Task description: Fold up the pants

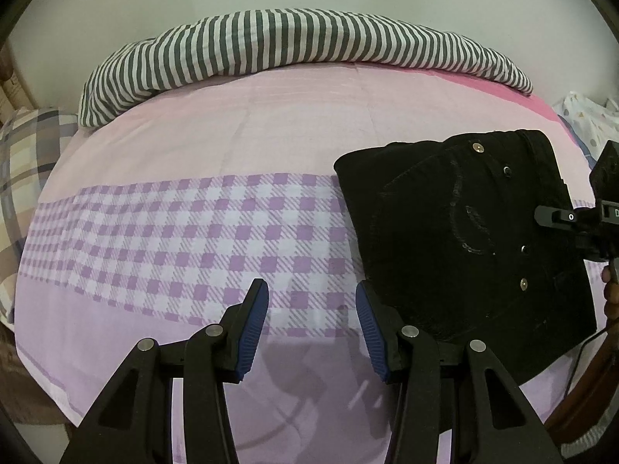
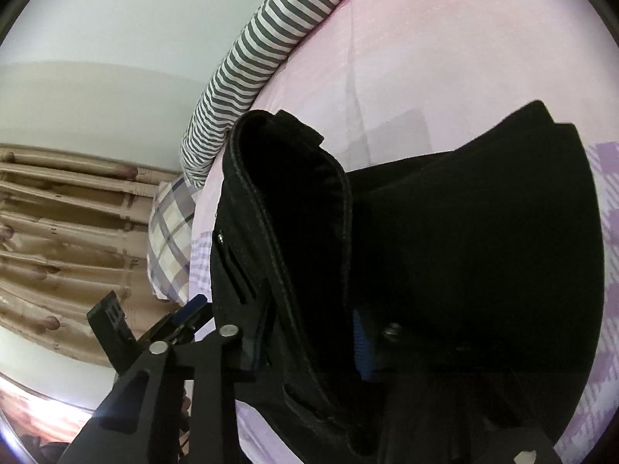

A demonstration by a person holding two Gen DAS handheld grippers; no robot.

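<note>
Nearest the left wrist camera, the left gripper (image 1: 311,324) stands released, its ribbed blue pads (image 1: 253,332) apart with only the bed sheet (image 1: 162,232) between them. Its right-hand finger sits just beside the near left edge of the pants (image 1: 456,239), not gripping them.

The pants, taken as the reference, lie as a compact black bundle on the right part of the sheet, already folded over on themselves. The cloth is a heavy, matt, denim-like weave with raised stitched seams, a curved pocket line and small metal rivets (image 1: 479,148).

At the pants' right edge, the right gripper (image 2: 305,344) is clenched on a thick stitched band of the fabric, seemingly the waistband; a blue pad (image 2: 361,348) shows against the cloth. No earlier view is available to judge how it arrived there.

Risks, in my judgement: the grip takes several stiff layers at once, so lifting may let inner layers slip and the fold open. The free left gripper, if it drags the edge, could skew the stack or catch the sheet beneath.

Beyond the pants, the sheet is smooth cotton, pink with a lilac checked band. Farther off, a grey-and-white striped rolled quilt (image 1: 294,46) lies along the wall, with a plaid pillow (image 1: 23,162) far to the left.
</note>
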